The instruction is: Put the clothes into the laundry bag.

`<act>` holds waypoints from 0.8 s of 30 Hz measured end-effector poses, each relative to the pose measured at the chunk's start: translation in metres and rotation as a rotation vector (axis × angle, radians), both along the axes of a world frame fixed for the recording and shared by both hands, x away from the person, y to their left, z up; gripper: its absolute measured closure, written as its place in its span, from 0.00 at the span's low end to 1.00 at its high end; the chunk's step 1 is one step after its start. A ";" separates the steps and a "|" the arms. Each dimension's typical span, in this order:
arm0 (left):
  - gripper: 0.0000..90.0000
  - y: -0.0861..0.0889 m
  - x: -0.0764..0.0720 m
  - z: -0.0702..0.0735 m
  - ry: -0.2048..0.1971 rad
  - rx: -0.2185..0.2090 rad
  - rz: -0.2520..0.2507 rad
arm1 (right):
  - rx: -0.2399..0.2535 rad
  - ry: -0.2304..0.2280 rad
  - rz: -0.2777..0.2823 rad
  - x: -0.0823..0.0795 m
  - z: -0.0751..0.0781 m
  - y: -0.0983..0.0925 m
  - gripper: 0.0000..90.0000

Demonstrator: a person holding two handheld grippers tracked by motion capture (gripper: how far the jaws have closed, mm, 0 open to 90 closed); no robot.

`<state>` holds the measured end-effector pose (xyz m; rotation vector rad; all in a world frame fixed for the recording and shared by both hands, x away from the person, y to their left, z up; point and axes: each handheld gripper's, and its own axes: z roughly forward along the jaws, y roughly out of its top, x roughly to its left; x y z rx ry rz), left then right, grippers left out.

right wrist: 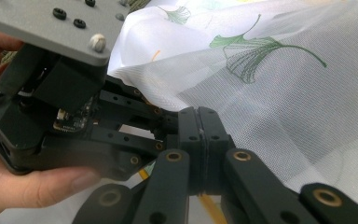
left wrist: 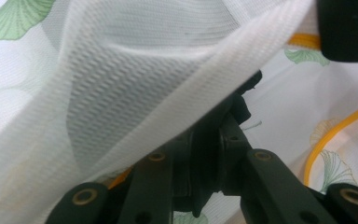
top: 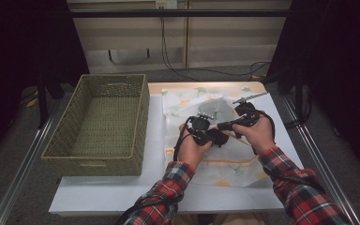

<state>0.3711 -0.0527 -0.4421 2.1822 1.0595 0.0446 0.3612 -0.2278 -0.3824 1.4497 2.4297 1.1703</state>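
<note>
A thin white mesh cloth [top: 192, 101] printed with green leaves and edged in orange lies spread on the table. Both grippers meet over its middle, tip to tip. My left gripper [top: 218, 137] has its jaws close together, and the cloth's thick white hem [left wrist: 223, 70] runs across their tips [left wrist: 235, 100], lifted into a fold. My right gripper [right wrist: 198, 112] has its jaws pressed flat together at the cloth's edge, with the orange trim [right wrist: 209, 205] passing under them. In the right gripper view, the left gripper's body and grey plate [right wrist: 51, 28] sit just to the left, held by a hand.
A deep woven basket [top: 140, 126] stands at the left of the white table [top: 103, 192], its long side next to the cloth. Cables hang along the wall behind. Metal rails run down both sides of the table.
</note>
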 end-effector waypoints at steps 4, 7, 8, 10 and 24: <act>0.81 0.003 -0.002 0.001 0.016 0.006 -0.005 | -0.002 0.001 -0.004 0.000 -0.002 -0.001 1.00; 0.75 0.006 -0.003 0.001 0.030 0.001 -0.004 | -0.002 0.003 -0.003 0.000 -0.003 -0.001 1.00; 0.73 0.007 -0.003 0.002 0.033 0.004 -0.008 | -0.001 0.006 -0.006 0.000 -0.003 -0.001 1.00; 0.69 0.009 -0.005 0.003 0.037 0.017 -0.018 | -0.003 0.005 -0.004 0.000 -0.003 -0.001 1.00; 0.58 0.023 -0.011 0.005 0.098 0.067 -0.037 | -0.006 0.014 -0.007 0.001 -0.006 -0.001 1.00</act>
